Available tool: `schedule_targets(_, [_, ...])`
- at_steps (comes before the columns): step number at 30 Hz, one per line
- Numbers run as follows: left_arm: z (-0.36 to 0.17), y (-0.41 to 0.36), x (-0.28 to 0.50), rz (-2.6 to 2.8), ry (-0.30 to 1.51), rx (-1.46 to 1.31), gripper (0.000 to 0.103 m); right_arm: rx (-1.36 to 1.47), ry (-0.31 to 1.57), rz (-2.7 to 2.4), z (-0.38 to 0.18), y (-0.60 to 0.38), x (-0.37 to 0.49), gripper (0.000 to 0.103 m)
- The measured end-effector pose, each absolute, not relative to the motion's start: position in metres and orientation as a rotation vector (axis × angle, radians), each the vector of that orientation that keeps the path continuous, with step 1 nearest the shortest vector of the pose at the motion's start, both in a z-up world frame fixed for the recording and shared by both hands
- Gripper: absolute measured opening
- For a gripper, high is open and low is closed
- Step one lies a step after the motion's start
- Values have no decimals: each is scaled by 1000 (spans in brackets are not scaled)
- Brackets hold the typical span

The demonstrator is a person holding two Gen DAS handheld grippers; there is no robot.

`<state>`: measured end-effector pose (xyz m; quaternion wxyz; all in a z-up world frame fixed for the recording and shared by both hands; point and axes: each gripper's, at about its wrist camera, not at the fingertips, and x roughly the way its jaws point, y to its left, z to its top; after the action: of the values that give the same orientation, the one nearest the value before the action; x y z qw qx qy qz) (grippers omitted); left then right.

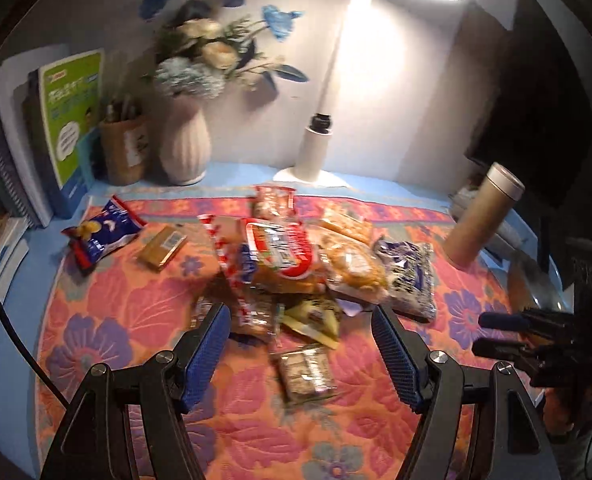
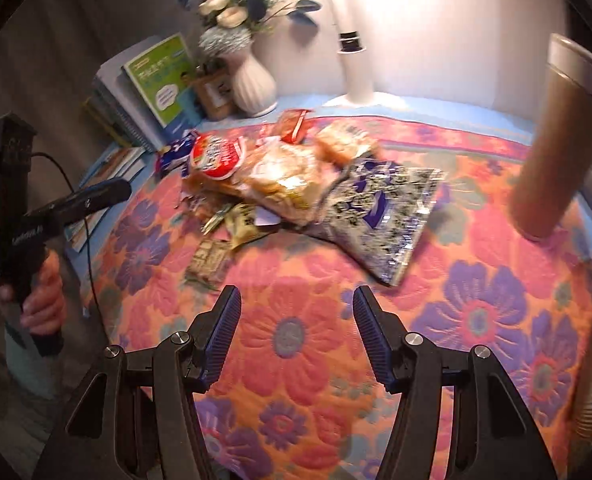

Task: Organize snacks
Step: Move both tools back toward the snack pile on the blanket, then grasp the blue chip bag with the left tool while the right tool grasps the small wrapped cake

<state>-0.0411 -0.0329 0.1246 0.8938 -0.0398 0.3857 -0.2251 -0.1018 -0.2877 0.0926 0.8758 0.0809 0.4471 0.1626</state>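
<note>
A heap of snack packets (image 1: 292,264) lies mid-table on the flowered cloth (image 1: 136,312): a red-lidded pack (image 1: 282,250), bread bags, a silver and blue bag (image 1: 409,276). A blue chip bag (image 1: 104,236) and a small brown box (image 1: 162,246) lie apart at the left. A small clear packet (image 1: 305,372) sits nearest. My left gripper (image 1: 300,316) hangs open just short of the heap, nothing between its fingers. My right gripper (image 2: 296,298) is open over bare cloth, short of the silver bag (image 2: 383,208). The heap (image 2: 264,176) lies beyond it.
Along the back wall stand books (image 1: 72,120), a pencil cup (image 1: 126,148), a white vase of flowers (image 1: 186,144) and a lit desk lamp (image 1: 315,148). A tall tan flask (image 1: 483,216) stands at the right. A hand (image 2: 42,296) holds the left gripper's handle.
</note>
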Motion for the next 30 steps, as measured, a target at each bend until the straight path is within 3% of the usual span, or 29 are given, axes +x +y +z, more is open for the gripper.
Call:
schedule_targets(12, [71,63,41,-175,844,-237,71,126,1122,564,26,-187,-42,58])
schedule_targets(17, [41,96,90,-83,878,-363,71,74,1064,562,22,-167,-31,65])
schedule_targets(21, [22,120,126,-13,900,-513,71,80,1003,579,18,-156,-26,78])
schedule_targets(30, [8,109,170,21,856,-555,75,-72,929,474,11,-123,-30,77])
